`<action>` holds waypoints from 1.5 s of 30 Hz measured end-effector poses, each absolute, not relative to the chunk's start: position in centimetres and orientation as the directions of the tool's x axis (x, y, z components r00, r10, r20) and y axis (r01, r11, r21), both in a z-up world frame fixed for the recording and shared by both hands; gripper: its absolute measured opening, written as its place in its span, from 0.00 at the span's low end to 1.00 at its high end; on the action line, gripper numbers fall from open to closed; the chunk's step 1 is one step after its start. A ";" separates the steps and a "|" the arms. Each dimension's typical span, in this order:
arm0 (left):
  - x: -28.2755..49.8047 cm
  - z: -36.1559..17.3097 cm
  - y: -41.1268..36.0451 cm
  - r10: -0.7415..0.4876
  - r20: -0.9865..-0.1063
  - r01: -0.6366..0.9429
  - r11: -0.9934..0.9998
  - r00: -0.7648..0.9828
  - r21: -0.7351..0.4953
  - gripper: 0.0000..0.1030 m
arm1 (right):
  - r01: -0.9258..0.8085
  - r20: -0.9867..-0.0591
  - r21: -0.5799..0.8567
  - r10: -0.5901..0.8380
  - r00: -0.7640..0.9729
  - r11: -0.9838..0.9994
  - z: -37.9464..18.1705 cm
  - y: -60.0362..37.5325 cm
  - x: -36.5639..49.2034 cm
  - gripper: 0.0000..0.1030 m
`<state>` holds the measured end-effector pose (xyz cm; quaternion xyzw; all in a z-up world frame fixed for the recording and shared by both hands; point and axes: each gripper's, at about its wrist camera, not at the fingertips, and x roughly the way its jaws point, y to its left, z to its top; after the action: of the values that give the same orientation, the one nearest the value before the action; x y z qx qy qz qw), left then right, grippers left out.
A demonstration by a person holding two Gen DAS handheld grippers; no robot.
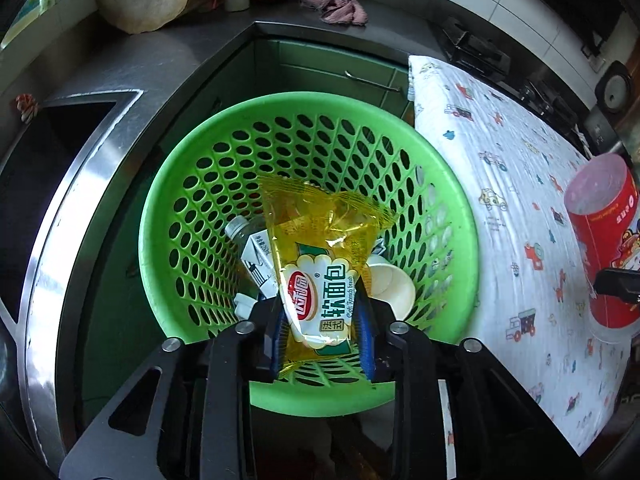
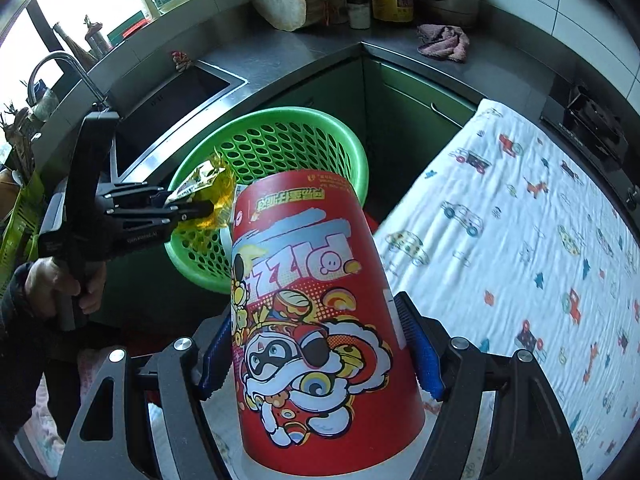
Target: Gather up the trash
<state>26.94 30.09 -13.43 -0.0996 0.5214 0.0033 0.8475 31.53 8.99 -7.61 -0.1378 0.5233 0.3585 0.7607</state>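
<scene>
The left gripper (image 1: 322, 312) is hanging over the green basket (image 1: 168, 216), its jaws slightly parted with the yellow bread wrapper (image 1: 320, 264) between the blue pads; whether they are pressing it I cannot tell. The right gripper (image 2: 320, 356) is clamping a red paper tub (image 2: 316, 320) upside down beside the patterned cloth (image 2: 520, 216), its jaws spread wide around it.

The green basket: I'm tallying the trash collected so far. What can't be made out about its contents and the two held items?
- Basket bottom, left wrist view: the yellow bread wrapper covers part of the bottle, carton and paper cup under it.
- Right wrist view: the red tub and left gripper block most of the basket interior.
- The tub's inside: unseen, so full or empty is unclear.
- Wrapper contents: can't tell.
</scene>
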 end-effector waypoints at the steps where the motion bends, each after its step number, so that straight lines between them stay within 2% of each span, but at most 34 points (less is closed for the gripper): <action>1: 26.8 -13.7 30.4 -0.098 -0.885 -0.118 0.979 0.456 -0.169 0.41 | -0.691 -0.894 0.166 0.403 0.196 0.704 -7.6 9.7 31.8 0.69; 2: 26.7 -13.8 30.7 -0.094 -0.885 -0.127 0.977 0.456 -0.169 0.51 | -0.691 -0.893 0.166 0.405 0.197 0.704 -7.6 10.5 32.2 0.69; 7: 26.0 -14.1 31.8 -0.090 -0.881 -0.153 0.972 0.465 -0.180 0.65 | -0.685 -0.887 0.169 0.412 0.208 0.709 -7.8 13.7 33.5 0.69; 16: 24.4 -13.4 33.1 -0.094 -0.869 -0.163 0.967 0.486 -0.196 0.66 | -0.668 -0.873 0.190 0.435 0.221 0.719 -8.7 18.6 35.5 0.69; 20: 23.6 -13.0 33.3 -0.092 -0.863 -0.162 0.967 0.497 -0.197 0.67 | -0.659 -0.857 0.214 0.462 0.228 0.721 -9.2 19.9 35.9 0.74; 22: 23.2 -12.7 33.3 -0.085 -0.862 -0.161 0.969 0.501 -0.189 0.67 | -0.653 -0.850 0.215 0.468 0.241 0.726 -9.1 20.0 36.0 0.77; 32: 22.4 -11.3 32.9 -0.087 -0.846 -0.133 0.974 0.526 -0.183 0.67 | -0.669 -0.845 0.180 0.461 0.270 0.721 -7.9 18.0 33.2 0.77; 33: 22.4 -11.1 32.7 -0.085 -0.844 -0.128 0.975 0.529 -0.179 0.68 | -0.667 -0.844 0.173 0.458 0.278 0.725 -7.8 17.5 32.8 0.77; 34: 22.3 -10.9 32.5 -0.076 -0.844 -0.129 0.977 0.532 -0.170 0.81 | -0.664 -0.843 0.166 0.454 0.288 0.729 -7.7 17.0 32.4 0.77; 35: 22.2 -10.6 32.3 -0.057 -0.841 -0.134 0.979 0.539 -0.153 0.86 | -0.662 -0.843 0.152 0.446 0.301 0.734 -7.5 16.4 32.0 0.78; 45: 19.5 -7.3 29.3 0.020 -0.802 -0.148 0.985 0.597 -0.086 0.89 | -0.605 -0.827 0.147 0.433 0.358 0.782 -6.2 10.4 27.6 0.83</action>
<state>19.45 29.30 -7.35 -0.0718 0.4462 0.0474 0.8908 27.62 10.35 -6.16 -0.0917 0.4695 0.3170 0.8190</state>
